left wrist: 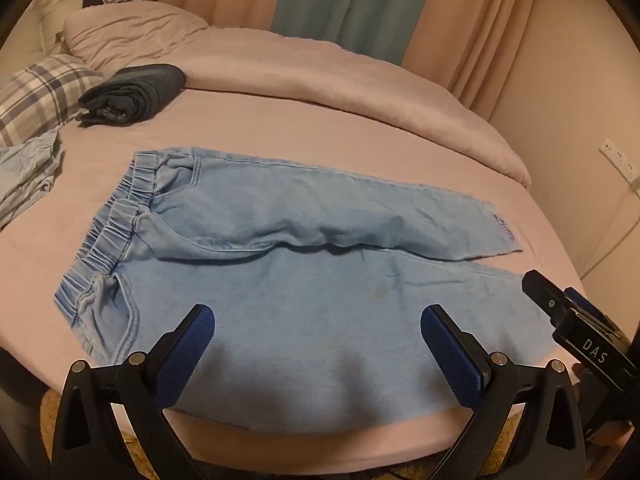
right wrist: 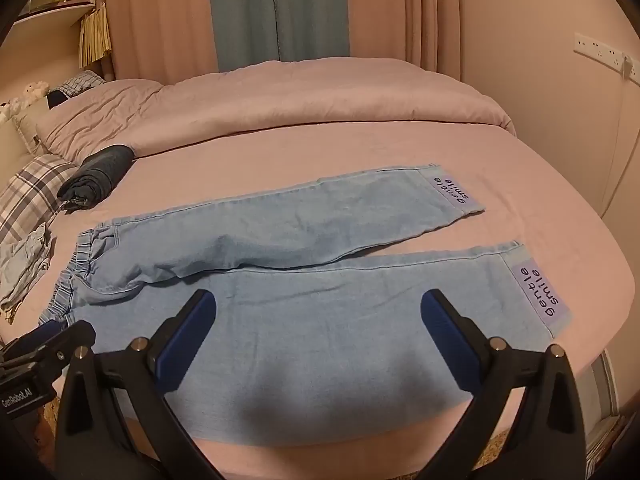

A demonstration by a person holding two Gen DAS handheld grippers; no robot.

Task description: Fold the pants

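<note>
Light blue denim pants (left wrist: 280, 280) lie flat on the pink bed, waistband to the left, both legs running right. They also show in the right wrist view (right wrist: 312, 280), with purple "gentle smile" cuff patches (right wrist: 538, 292) at the leg ends. My left gripper (left wrist: 318, 328) is open and empty above the near leg's thigh. My right gripper (right wrist: 318, 320) is open and empty above the near leg's middle. The right gripper also shows at the left wrist view's right edge (left wrist: 576, 320); the left gripper shows at the right wrist view's lower left (right wrist: 44, 344).
A folded dark garment (left wrist: 132, 94) lies at the back left of the bed (left wrist: 280, 128). A crumpled light blue garment (left wrist: 24, 176) and a plaid pillow (left wrist: 40, 92) sit at the left. A rolled pink duvet (right wrist: 280, 100) lies along the back. The wall is to the right.
</note>
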